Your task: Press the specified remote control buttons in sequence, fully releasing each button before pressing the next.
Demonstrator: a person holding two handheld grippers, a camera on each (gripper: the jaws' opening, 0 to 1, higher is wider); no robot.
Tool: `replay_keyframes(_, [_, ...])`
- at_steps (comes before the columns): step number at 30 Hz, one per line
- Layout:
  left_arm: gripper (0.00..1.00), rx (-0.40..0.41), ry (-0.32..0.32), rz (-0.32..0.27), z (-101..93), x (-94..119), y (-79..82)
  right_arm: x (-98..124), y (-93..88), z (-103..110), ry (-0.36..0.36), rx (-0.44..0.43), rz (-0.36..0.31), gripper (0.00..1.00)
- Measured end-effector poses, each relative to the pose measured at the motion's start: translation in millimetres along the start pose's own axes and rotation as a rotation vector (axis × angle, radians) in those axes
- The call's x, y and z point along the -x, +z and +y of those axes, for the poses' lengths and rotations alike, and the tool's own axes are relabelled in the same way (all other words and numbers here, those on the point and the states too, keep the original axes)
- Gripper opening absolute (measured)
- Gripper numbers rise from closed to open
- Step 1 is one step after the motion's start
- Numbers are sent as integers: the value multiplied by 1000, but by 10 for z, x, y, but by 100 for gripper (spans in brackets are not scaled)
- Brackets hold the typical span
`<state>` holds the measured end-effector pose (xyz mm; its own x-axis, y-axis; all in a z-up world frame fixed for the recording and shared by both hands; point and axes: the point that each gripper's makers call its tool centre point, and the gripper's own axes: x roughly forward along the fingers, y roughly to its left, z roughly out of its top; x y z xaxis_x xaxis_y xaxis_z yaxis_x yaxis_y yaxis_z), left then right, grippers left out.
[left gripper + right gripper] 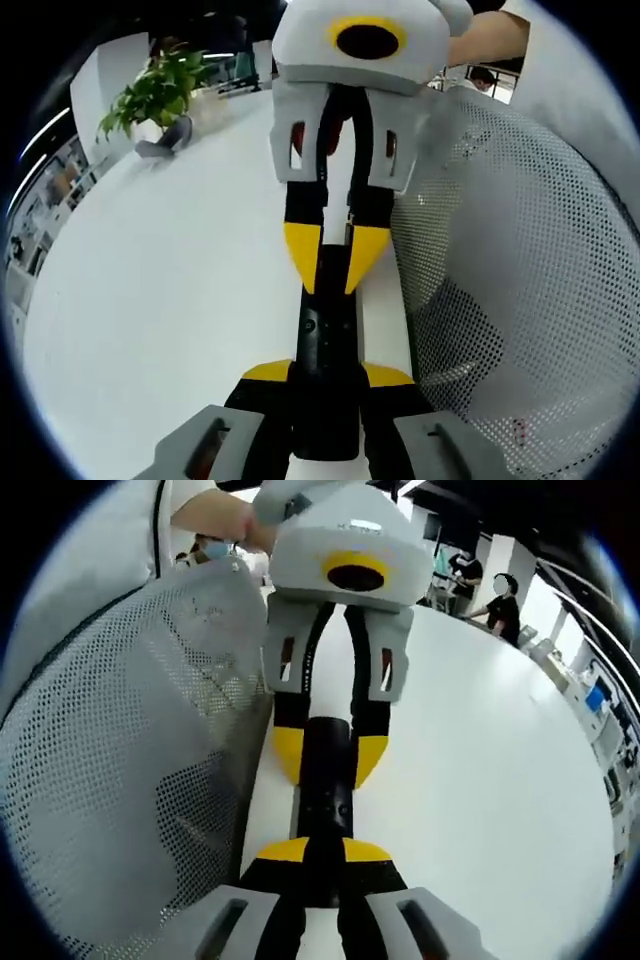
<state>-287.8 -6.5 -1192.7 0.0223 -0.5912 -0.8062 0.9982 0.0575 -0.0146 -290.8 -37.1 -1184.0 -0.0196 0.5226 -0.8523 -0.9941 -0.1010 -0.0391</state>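
A slim black remote control (325,335) is held lengthwise between the two grippers, which face each other. In the left gripper view, my left gripper (327,375) is shut on the near end, its yellow-tipped jaws on either side. My right gripper (335,255) comes down from the top and is shut on the far end. In the right gripper view, the remote (328,790) runs from my right gripper (325,852) up to my left gripper (328,752). A few small buttons show on its top face.
A white table (170,270) spreads under the remote. A grey mesh chair back (500,270) stands close beside the grippers and shows again (130,750) in the right gripper view. A potted plant (150,95) sits at the table's far edge. People (500,605) stand beyond the table.
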Motion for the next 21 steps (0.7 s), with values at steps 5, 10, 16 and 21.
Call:
replay_keyframes(5, [24, 0, 2, -4, 1, 0, 1, -30, 2, -9, 40, 8, 144, 7])
replay_keyframes(10, [24, 3, 4, -5, 1, -2, 1, -15, -8, -18, 30, -70, 98, 7])
replay_keyframes(16, [24, 17, 16, -14, -2, 1, 7, 22, 6, -2, -48, -62, -119, 7])
replay_keyframes(21, [24, 13, 16, -12, 0, 2, 7, 7, 29, 1, -36, -6, -88, 7])
